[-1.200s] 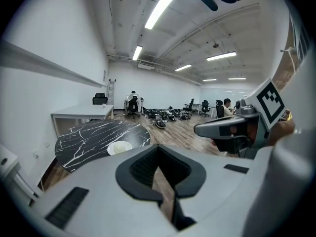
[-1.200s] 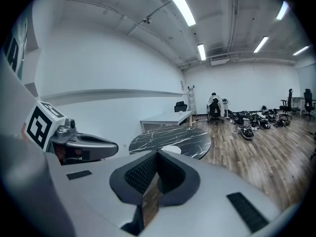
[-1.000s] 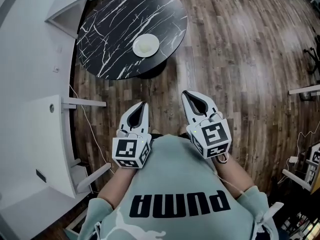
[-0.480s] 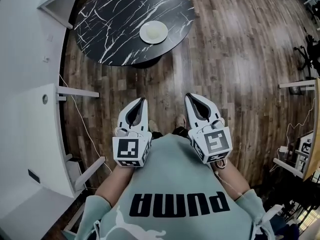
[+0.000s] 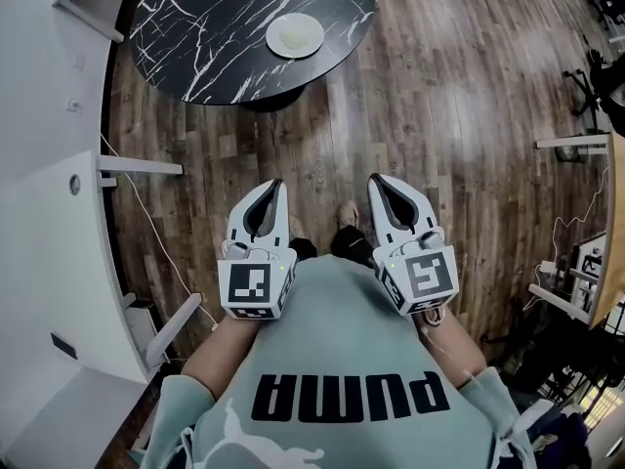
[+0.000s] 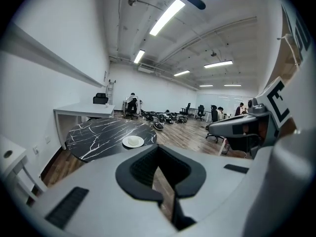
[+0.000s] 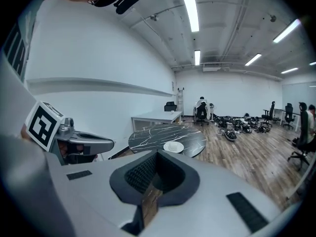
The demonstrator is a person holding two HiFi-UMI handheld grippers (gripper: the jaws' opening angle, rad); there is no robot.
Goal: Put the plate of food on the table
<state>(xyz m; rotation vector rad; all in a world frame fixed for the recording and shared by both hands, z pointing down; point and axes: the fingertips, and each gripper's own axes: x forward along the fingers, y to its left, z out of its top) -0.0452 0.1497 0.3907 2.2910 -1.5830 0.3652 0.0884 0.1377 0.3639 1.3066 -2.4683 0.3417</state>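
Note:
A white plate with a pale piece of food rests on the round black marble table, near its right edge. Both grippers are held close to the person's chest, far back from the table. My left gripper is shut with nothing in it. My right gripper is likewise shut and holds nothing. The left gripper view shows the plate on the table beyond my shut jaws. In the right gripper view the plate lies ahead on the table.
White counters and a wall run along the left, with a cable on the wood floor. A white desk, office chairs, seated people and gear on the floor fill the far room. White furniture legs stand at the right.
The table and plate have slid upward and farther away in the head view. Both grippers stay shut side by side at the chest.

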